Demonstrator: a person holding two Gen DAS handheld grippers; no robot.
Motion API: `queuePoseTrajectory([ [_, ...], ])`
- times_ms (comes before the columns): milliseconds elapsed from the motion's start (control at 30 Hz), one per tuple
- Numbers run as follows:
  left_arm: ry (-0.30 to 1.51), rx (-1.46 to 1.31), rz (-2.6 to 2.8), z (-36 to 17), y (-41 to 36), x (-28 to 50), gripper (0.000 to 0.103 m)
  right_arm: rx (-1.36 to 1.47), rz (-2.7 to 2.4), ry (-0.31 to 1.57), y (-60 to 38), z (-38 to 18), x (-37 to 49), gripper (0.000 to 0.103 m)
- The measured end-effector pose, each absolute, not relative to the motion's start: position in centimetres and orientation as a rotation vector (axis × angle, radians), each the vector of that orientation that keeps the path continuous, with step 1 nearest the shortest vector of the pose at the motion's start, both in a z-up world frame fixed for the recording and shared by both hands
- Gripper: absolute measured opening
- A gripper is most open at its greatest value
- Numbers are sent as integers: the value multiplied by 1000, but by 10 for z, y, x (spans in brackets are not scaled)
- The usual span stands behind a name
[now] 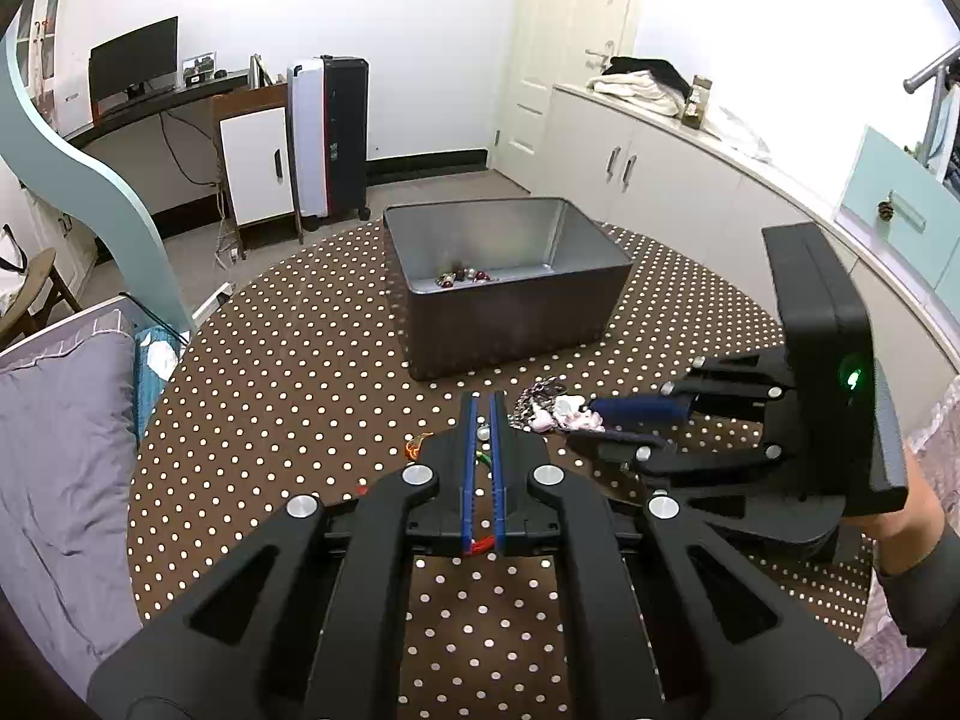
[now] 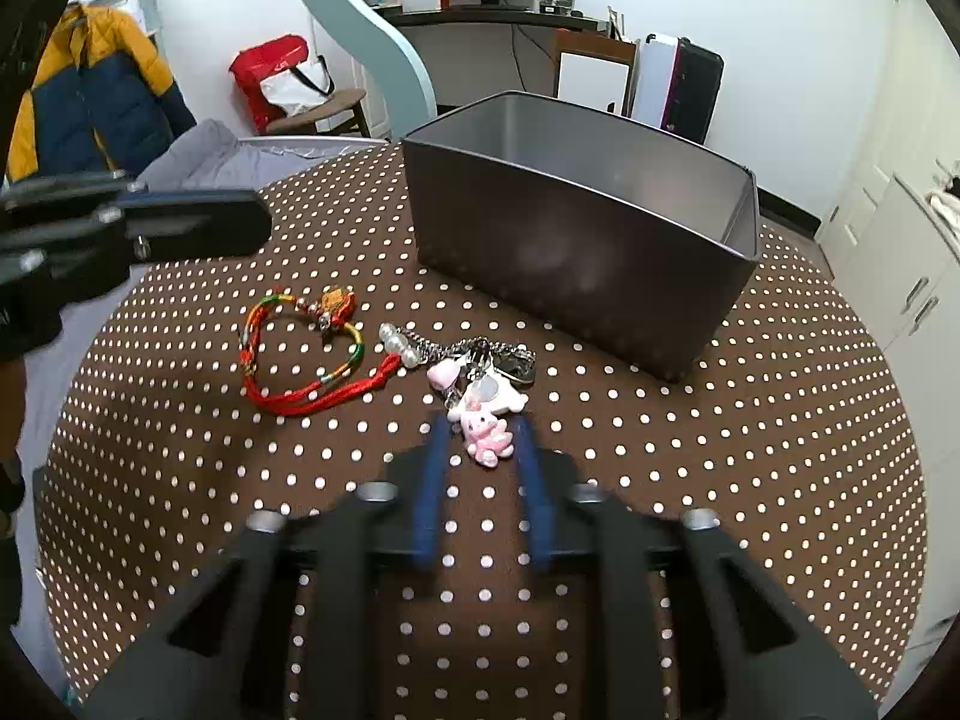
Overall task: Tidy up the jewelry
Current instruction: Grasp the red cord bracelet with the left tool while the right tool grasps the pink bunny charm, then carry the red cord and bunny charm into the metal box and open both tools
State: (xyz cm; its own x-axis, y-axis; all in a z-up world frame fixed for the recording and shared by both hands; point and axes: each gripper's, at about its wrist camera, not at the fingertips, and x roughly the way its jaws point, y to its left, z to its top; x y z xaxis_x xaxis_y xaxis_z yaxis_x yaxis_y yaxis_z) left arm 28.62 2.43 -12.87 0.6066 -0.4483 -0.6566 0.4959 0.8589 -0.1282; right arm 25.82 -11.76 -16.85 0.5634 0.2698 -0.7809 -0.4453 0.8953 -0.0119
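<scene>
**Mia:** What is the biggest thing here?

**Ben:** The round table (image 2: pixel 180 450) with the brown cloth and white dots. Next is the gray metal box (image 2: pixel 576 258), at the far side of the table. From the left camera you can see small shiny bits (image 1: pixel 463 276) at the bottom of it, red and silver, but they are too small to tell what they are. From the right camera the near wall hides the bottom.

**Mia:** And the tongs?

**Ben:** The left gripper (image 1: pixel 483 405) has its blue fingers very close, with only a thin gap. A red thread peeks out low between them, so I cannot tell if it is pinching it. The fingers hide most of the red string bracelet (image 2: pixel 300 354); the right camera shows it whole, lying on the cloth near the box, to the left.

**Mia:** The right one?

**Ben:** The right gripper (image 2: pixel 480 438) is wide open and blurry. A pink bunny charm (image 2: pixel 487 432) lies between its tips, not squeezed.

**Mia:** What is it hooked to?

**Ben:** A bunch of charms and silver chain (image 2: pixel 480 363), just right of the bracelet. The pieces are tangled, so it is hard to count them.
</scene>
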Motion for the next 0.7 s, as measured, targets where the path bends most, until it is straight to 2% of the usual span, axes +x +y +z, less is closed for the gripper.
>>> queuePoseTrajectory([
  [367, 688, 43, -597, -106, 25, 282, 4, -182, 444, 794, -139, -130, 235, 14],
  [700, 877, 207, -574, -162, 3, 285, 5, -170, 477, 789, -144, -129, 224, 14],
])
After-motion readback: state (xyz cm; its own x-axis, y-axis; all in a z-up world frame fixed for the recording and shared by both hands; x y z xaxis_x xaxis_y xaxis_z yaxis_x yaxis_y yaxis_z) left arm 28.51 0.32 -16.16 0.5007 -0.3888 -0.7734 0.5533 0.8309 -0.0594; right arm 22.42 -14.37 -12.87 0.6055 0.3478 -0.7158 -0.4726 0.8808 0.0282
